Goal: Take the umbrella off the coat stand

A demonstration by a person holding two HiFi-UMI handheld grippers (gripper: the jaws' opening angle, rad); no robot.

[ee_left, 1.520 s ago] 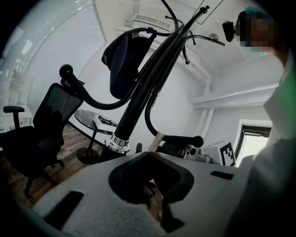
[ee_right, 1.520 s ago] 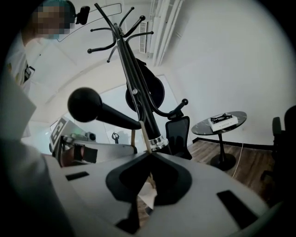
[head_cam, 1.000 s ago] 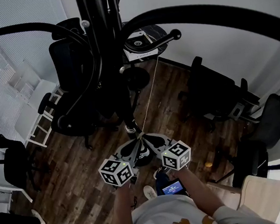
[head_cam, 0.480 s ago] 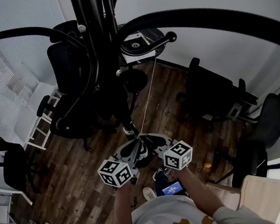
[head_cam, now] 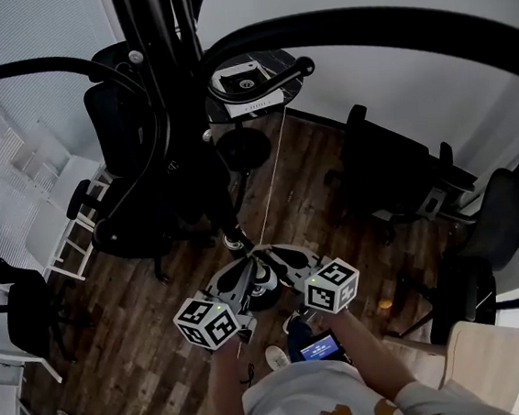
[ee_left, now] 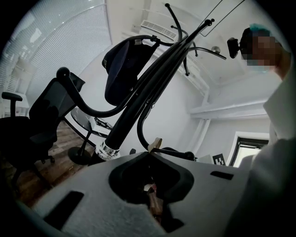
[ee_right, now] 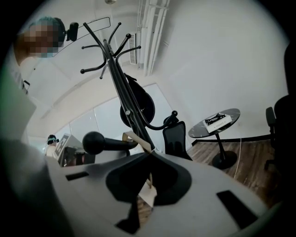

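Black umbrella (ee_left: pixel 121 127) hangs along the coat stand (ee_right: pixel 113 65), and with left gripper (ee_left: pixel 150 152) and right gripper (ee_right: pixel 150 152) both pinched tight on its tan strap (ee_left: pixel 155 142), it probably needs lifting clear of the hook before being drawn away.

Coat stand (head_cam: pixel 196 153) between left chair (head_cam: pixel 120 124) and right chair (head_cam: pixel 387 172), round table (head_cam: pixel 268 70) behind it

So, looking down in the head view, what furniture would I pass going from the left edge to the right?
Black office chair → coat stand pole → round table → dark armchair → second office chair at the right edge.
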